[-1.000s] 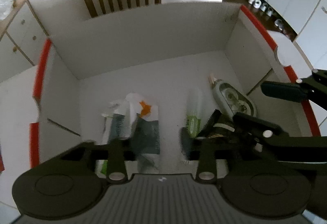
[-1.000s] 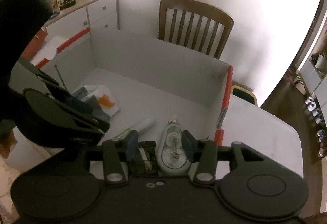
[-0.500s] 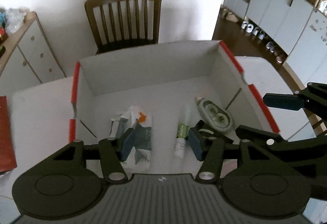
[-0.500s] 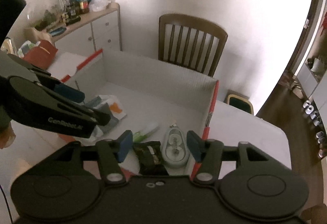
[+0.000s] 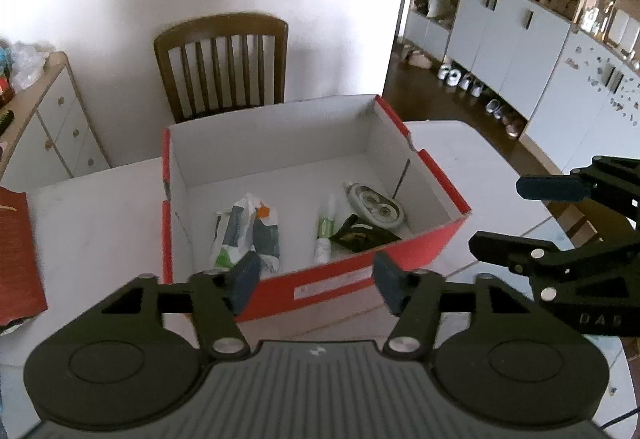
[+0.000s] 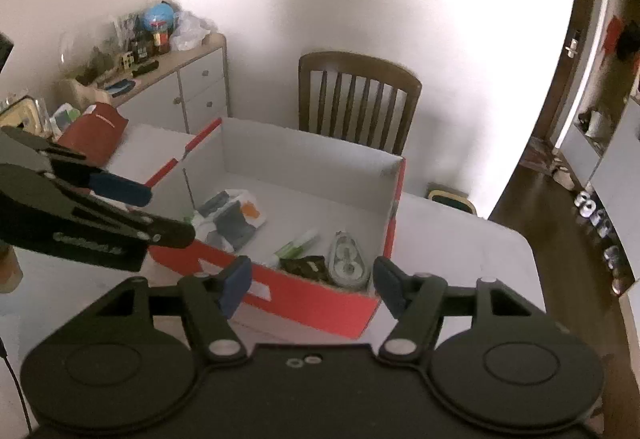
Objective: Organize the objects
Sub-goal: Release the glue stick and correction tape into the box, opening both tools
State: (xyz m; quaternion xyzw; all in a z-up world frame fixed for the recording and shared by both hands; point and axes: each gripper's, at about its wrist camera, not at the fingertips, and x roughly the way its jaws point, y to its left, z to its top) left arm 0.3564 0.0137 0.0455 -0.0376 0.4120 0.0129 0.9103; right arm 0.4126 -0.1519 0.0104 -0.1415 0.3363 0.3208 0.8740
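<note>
— Tongs, both pairs: what are they doing?

— Left tongs (image 5: 314, 281) and right tongs (image 6: 310, 285) hang spread wide with nothing in them, near side of the red box (image 5: 360, 281), above the surface (image 5: 92, 215).

— And the things to be sorted?

— All in the box: a plastic packet (image 5: 246, 235) on the left, a green tube (image 5: 325, 235), a dark sachet (image 5: 362, 237) and a tape dispenser (image 5: 376, 205) toward the right wall.

— So what's the sensible move?

— I'd guess the packing is about done. A red lid (image 5: 16, 251) lies at the far left, I think. If that goes on, take it by opposite edges, one pair each, keep it level, and lower it squarely so no wall buckles.
</note>
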